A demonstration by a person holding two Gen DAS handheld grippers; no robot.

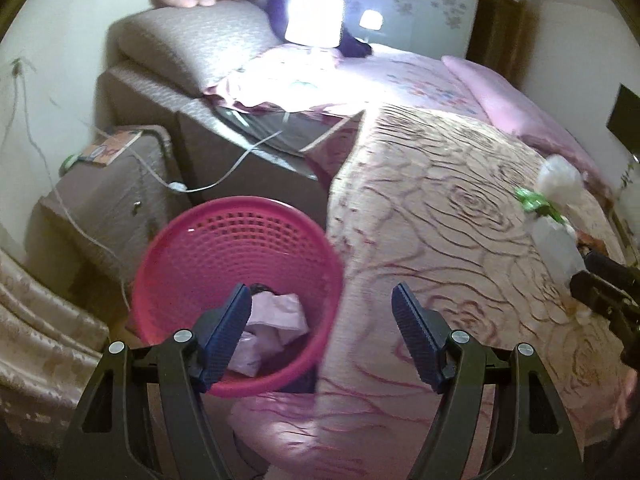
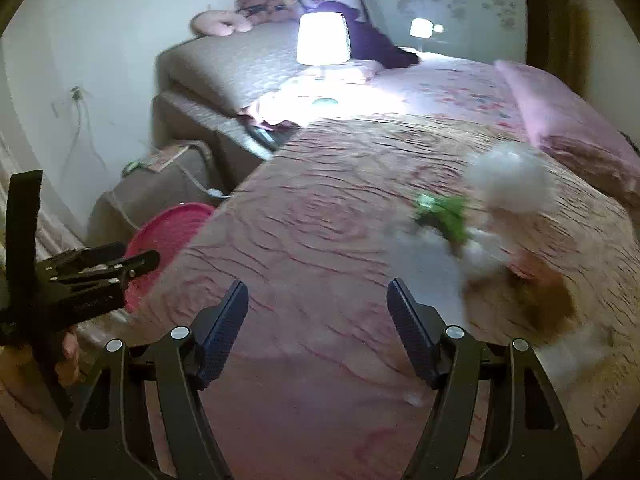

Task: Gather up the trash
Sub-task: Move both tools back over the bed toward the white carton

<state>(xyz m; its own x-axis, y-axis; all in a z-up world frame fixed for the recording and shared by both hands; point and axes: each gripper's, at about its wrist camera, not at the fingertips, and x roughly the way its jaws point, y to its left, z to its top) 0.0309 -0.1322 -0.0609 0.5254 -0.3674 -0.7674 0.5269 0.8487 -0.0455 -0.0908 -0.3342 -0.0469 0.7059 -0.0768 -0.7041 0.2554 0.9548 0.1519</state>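
My left gripper (image 1: 322, 320) hangs with its jaws well apart and nothing between them, above the near rim of the round pink perforated plastic basket (image 1: 192, 248), which stands on the floor beside the bed and holds crumpled white paper (image 1: 272, 328). My right gripper (image 2: 318, 316) is likewise spread wide and empty over the rose-patterned quilted bedspread (image 2: 320, 208). At its two o'clock lies blurred trash: a crumpled white plastic bag (image 2: 508, 182) touching a green wrapper (image 2: 444, 212).
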